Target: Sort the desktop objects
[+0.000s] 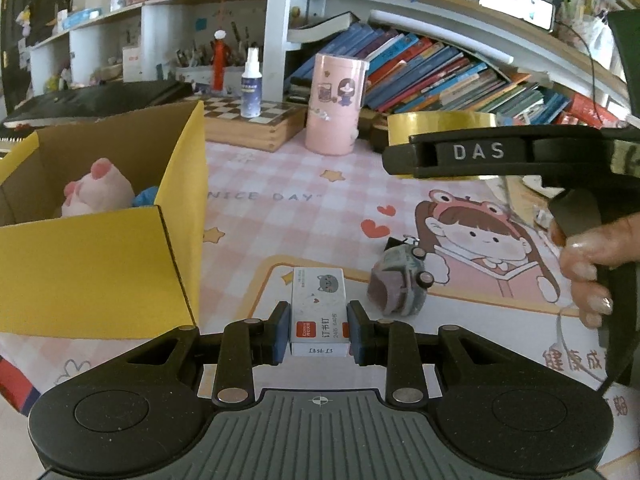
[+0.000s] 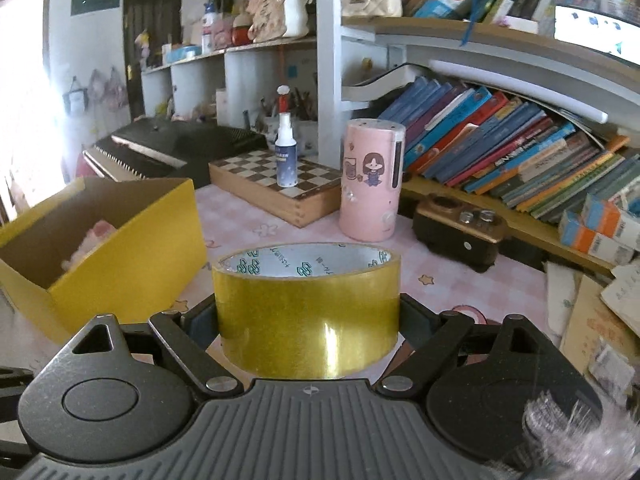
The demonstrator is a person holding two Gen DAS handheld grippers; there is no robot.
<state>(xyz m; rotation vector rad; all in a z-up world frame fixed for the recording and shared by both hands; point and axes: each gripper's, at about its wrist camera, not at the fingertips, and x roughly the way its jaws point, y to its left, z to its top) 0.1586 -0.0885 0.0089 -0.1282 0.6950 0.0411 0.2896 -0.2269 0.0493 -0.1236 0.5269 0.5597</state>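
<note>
pink checked mat covers the table (image 1: 304,184), yellow box (image 1: 92,264) at nine o'clock, bookshelves (image 2: 500,152) behind. left gripper (image 1: 319,330) jaws clamp the staple box (image 1: 319,312) between them; right gripper (image 2: 308,320) jaws squeeze the gold tape roll (image 2: 308,304) above the table.

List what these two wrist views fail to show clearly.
- Yellow box contents: left wrist view, the near wall hides all but a pink plush and something blue.
- Right gripper pads: right wrist view, the tape roll covers them.
- Toy car: left wrist view, small and blurred.
- Staple box underside: left wrist view, left gripper blocks it.
</note>
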